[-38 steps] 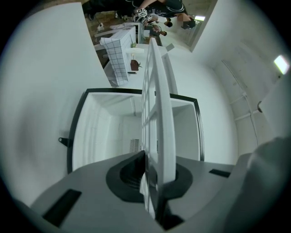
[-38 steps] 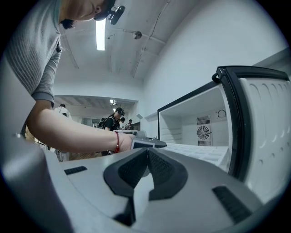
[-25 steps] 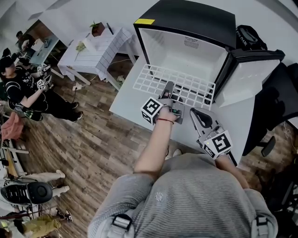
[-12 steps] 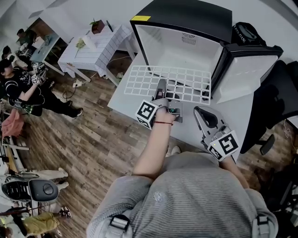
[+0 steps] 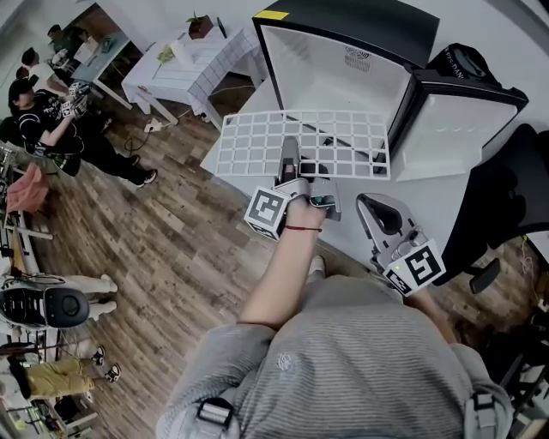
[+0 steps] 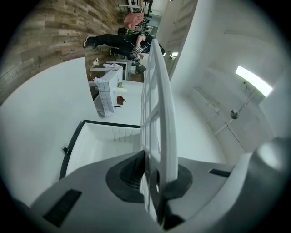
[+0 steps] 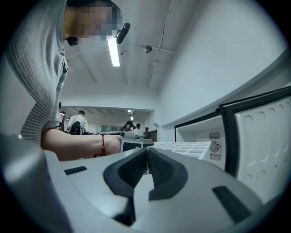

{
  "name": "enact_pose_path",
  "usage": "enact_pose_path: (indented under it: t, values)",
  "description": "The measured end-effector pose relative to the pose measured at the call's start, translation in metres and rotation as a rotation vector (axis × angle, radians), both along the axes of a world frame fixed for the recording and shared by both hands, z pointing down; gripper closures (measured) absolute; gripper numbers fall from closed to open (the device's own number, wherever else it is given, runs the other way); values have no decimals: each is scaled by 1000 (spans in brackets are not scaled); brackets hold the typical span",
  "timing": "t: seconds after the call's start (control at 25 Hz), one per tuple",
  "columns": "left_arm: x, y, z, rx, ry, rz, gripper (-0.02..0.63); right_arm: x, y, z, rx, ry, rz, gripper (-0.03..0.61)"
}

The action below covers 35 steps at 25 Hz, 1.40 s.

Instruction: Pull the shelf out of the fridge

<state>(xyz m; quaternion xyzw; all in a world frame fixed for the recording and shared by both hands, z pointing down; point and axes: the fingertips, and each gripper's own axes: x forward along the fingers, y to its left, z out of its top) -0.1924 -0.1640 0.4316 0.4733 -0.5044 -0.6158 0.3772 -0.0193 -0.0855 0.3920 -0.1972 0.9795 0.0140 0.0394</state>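
Note:
The white wire shelf (image 5: 300, 141) hangs level in front of the black mini fridge (image 5: 343, 26), whose white inside stands bare and whose door (image 5: 455, 129) is swung open to the right. My left gripper (image 5: 290, 167) is shut on the shelf's near edge. In the left gripper view the shelf (image 6: 160, 104) runs edge-on away from the left gripper (image 6: 152, 170), pinched between its dark pads. My right gripper (image 5: 377, 214) rests low over the table to the right, shut with nothing in it. In the right gripper view the right gripper (image 7: 146, 157) shows its pads together, with the shelf (image 7: 182, 148) and the fridge (image 7: 200, 132) beyond.
The fridge stands on a white table (image 5: 429, 214). A black bag (image 5: 463, 64) lies behind the door and a black office chair (image 5: 515, 189) stands at the right. A white slatted bench (image 5: 189, 60) and people (image 5: 51, 111) are across the wooden floor at the left.
The shelf has slid out of the fridge toward me and to the left in the left gripper's grip. The right gripper has barely moved.

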Motion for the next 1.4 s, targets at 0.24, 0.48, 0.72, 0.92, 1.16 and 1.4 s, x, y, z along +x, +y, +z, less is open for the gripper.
enact_pose_path:
  t: [0.24, 0.48, 0.72, 0.92, 1.16, 1.4]
  values:
    - [26, 32, -12, -20, -17, -43, 581, 22, 23, -6, 39, -8, -56, 565]
    - [39, 63, -11, -29, -10, -82, 581, 36, 41, -5, 36, -17, -88, 565]
    - [49, 84, -17, -22, -13, -100, 581, 50, 60, -12, 43, -26, -99, 565]
    - [54, 87, -16, -25, -11, -91, 581, 53, 66, -12, 38, -29, -97, 565]
    - [54, 87, -17, -27, -13, -88, 581, 53, 67, -12, 36, -16, -91, 566]
    - [57, 84, -16, -28, -20, -85, 581, 58, 63, -9, 44, 4, -84, 566]
